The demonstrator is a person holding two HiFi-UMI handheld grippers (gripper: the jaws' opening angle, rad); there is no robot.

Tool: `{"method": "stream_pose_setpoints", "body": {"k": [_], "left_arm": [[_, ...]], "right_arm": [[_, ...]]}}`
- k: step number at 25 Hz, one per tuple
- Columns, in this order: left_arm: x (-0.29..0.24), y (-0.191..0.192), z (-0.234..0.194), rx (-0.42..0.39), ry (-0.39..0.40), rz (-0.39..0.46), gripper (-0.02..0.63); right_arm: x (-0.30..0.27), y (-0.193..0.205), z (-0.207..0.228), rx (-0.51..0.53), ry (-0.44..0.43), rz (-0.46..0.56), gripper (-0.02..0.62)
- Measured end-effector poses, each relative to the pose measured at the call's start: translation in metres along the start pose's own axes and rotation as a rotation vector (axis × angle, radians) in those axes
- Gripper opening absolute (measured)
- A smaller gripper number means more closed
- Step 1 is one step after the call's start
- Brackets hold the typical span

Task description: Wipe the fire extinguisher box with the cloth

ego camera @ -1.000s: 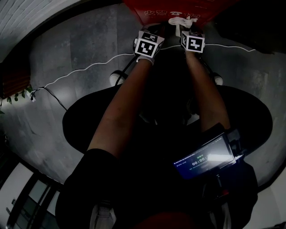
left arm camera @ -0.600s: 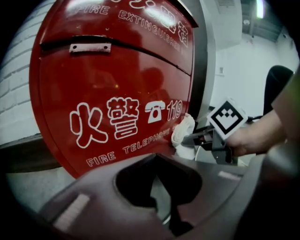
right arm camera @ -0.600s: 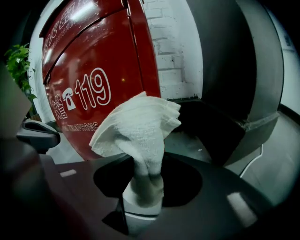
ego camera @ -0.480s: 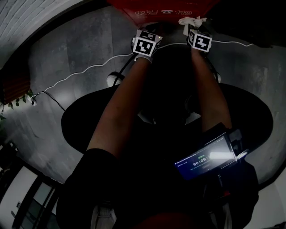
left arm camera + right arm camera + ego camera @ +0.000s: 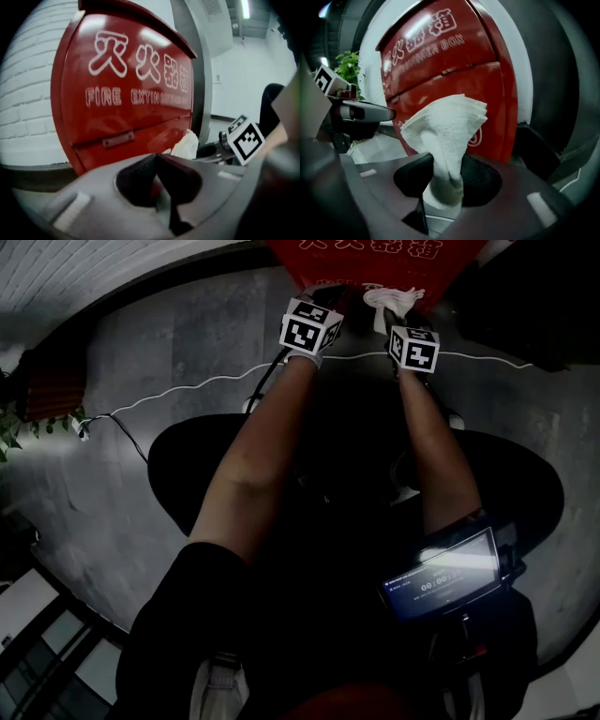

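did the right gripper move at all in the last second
Yes, slightly: the right gripper with the cloth slid right along the lower edge of the fire extinguisher box, then partway back.

The person is wearing a black short-sleeved top (image 5: 192,596). The grey-bodied left gripper (image 5: 157,158) and right gripper (image 5: 445,176) are carrying white cubes printed with black square markers, the left cube (image 5: 310,327) and the right cube (image 5: 414,347), at the head view's upper centre.

the fire extinguisher box (image 5: 375,263) is cut off by the head view's top edge. the lower end of the cloth (image 5: 445,126) is hidden inside the right gripper (image 5: 445,187). print on the screen (image 5: 442,576) is unreadably small.
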State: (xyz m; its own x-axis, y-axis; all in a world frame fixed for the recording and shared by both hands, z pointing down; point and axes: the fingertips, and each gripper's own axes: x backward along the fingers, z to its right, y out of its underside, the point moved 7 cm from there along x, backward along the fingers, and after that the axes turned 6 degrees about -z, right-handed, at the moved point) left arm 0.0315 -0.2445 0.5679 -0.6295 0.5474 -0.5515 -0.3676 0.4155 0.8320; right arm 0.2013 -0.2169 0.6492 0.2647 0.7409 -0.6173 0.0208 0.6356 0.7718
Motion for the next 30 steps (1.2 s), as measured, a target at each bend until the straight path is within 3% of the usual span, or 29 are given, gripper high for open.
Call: {"method": "stream_pose_setpoints", "body": {"k": [6,9,15,19,24,27,30], "left_arm": [[0.074,-0.072,-0.005,-0.092,-0.014,0.153,0.003],[0.120,-0.098,-0.009,-0.096,-0.034,0.222,0.003],[0.219,-0.164,-0.029,-0.116,-0.053,0.461,0.003],[0.255,-0.198,-0.033,-0.129,-0.048,0.542,0.003],[0.281,-0.240,-0.001,-0.238,0.096,0.570,0.003],[0.280,-0.250,0.018,-0.203,0.205,0.601,0.003],[0.255,-0.233,0.034,-0.220,0.251,0.543,0.003]], "right_arm": [[0.054,-0.089,-0.058,0.140,-0.159,0.157,0.166],[0.093,-0.133,-0.083,0.214,-0.216,0.214,0.166],[0.176,-0.213,-0.134,0.407,-0.365,0.298,0.167],[0.227,-0.265,-0.142,0.427,-0.438,0.367,0.167],[0.272,-0.299,-0.140,0.445,-0.504,0.405,0.167],[0.280,-0.299,-0.132,0.437,-0.524,0.413,0.167],[0.268,-0.286,-0.117,0.409,-0.544,0.412,0.167]]}}
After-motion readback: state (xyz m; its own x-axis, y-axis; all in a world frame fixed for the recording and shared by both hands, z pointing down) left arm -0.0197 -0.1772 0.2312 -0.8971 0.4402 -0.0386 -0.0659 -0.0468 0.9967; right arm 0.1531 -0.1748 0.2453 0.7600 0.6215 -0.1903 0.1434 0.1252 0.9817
